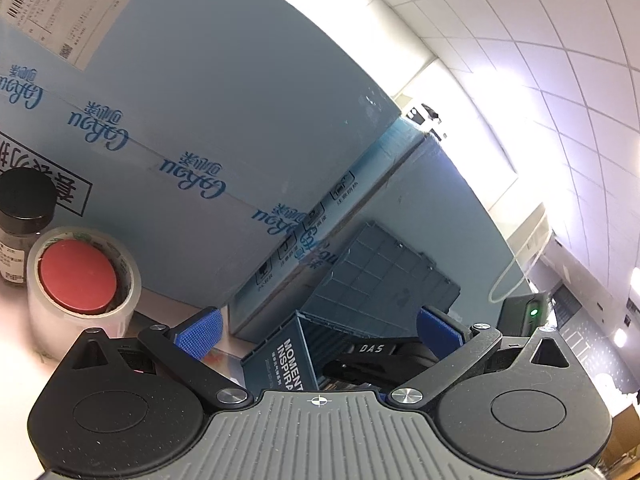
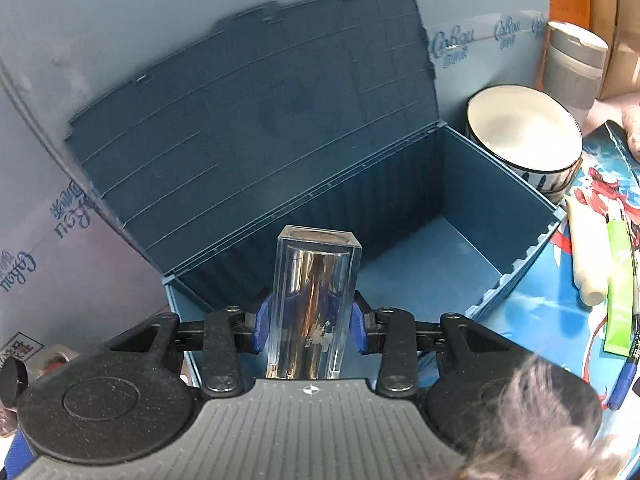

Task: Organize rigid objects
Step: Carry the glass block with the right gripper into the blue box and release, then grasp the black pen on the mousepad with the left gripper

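Left wrist view sits low, tilted up toward the ceiling; right wrist view looks down, close over the blue storage box [image 2: 420, 264], which both share.

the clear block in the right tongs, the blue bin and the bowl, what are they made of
Clear block: looks like glossy acrylic or glass, see-through with a mirror-bright metallic cylinder inside. Blue bin: matte moulded plastic, going by its ribbed walls and hinged lid. Bowl: likely glazed ceramic, with a shiny white inside and a dark rim.
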